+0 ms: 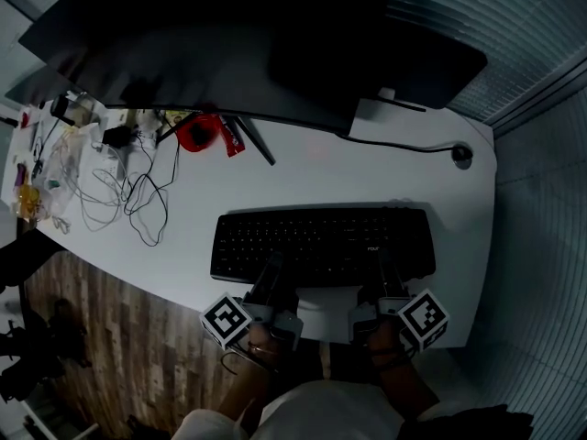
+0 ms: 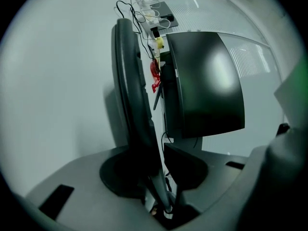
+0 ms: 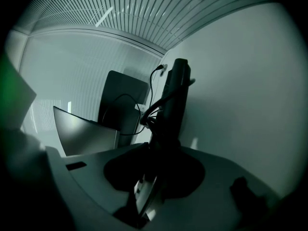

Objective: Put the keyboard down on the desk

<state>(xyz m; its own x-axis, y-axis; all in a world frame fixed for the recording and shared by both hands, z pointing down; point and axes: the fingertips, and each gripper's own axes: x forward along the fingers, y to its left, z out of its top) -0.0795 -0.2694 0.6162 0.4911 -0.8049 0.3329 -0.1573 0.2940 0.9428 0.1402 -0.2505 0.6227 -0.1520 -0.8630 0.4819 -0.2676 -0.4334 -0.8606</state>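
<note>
A black keyboard [image 1: 321,241] lies flat on the white desk [image 1: 321,172], parallel to its near edge. My left gripper [image 1: 272,278] reaches over the keyboard's near left edge and my right gripper [image 1: 385,275] over its near right edge. In the left gripper view the keyboard [image 2: 132,81] runs edge-on between the jaws of the left gripper [image 2: 159,162]; a thin light gap shows beside one jaw, so it stands open. In the right gripper view the keyboard [image 3: 175,95] fills the space between the dark pads of the right gripper [image 3: 159,162], which is shut on it.
A large dark monitor [image 1: 211,44] stands behind the keyboard, and a second screen [image 1: 404,58] to its right. Tangled cables [image 1: 128,191], a red object [image 1: 197,133] and small clutter lie at the far left. A cable grommet [image 1: 461,154] sits at the far right. Wooden floor [image 1: 110,337] shows at the left.
</note>
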